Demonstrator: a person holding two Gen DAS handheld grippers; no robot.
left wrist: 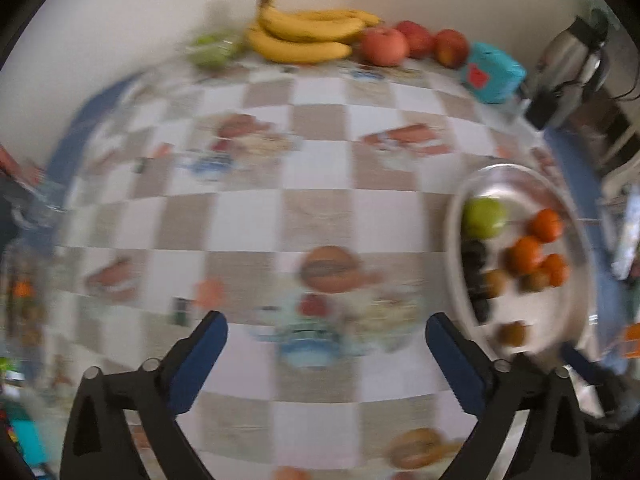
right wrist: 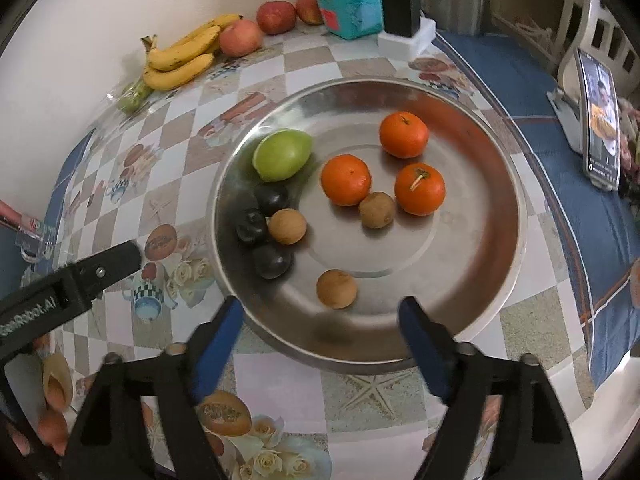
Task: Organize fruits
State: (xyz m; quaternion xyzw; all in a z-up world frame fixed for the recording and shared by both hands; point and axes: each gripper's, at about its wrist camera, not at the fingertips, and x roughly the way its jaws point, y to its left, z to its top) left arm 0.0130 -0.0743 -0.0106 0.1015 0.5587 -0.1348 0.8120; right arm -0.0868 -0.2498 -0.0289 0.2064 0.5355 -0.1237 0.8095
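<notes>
Right gripper (right wrist: 322, 338) jaws gape just short of brown fruit (right wrist: 336, 289).

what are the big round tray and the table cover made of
The tray looks like metal, likely stainless steel: silver-grey, brushed sheen, soft reflections of the fruit. The table cover looks like glossy printed plastic or oilcloth, though this is less certain: a checked pattern with fruit and teapot prints and a slight shine.

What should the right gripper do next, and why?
Probably lower the right gripper, open and empty, onto the nearest brown fruit, which lies alone in the steel tray, apart from the other two brown fruits.
</notes>
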